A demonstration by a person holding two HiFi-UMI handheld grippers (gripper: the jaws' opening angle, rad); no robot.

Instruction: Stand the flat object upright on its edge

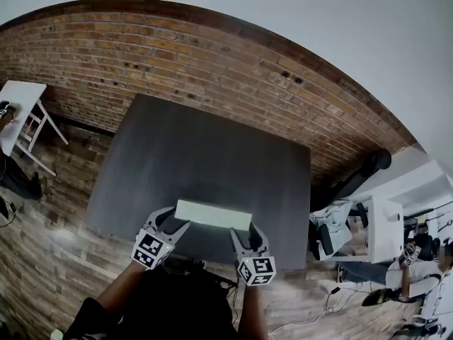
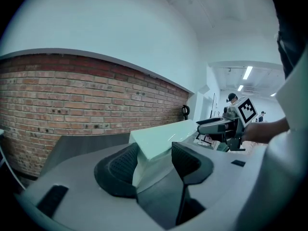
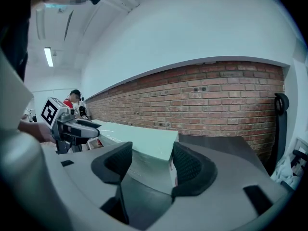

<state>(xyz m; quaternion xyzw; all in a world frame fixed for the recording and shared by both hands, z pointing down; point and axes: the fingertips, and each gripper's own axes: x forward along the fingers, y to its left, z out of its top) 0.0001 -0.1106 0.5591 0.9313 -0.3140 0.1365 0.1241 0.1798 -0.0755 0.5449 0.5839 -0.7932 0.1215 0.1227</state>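
Flat box (image 1: 212, 214), pale green: we pinch one end in the left gripper (image 1: 172, 222) jaws and the other in the right gripper (image 1: 245, 234) jaws, table (image 1: 205, 154) beyond them, presumably to tip it edgewise.

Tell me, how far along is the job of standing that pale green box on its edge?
Done: the left gripper and right gripper each clamp one end of the pale green box. In hand: it is held over the dark table's near side, broad face tilted but mostly upward; contact with the table is unclear. Left: turn it onto an edge, set it down, let go.
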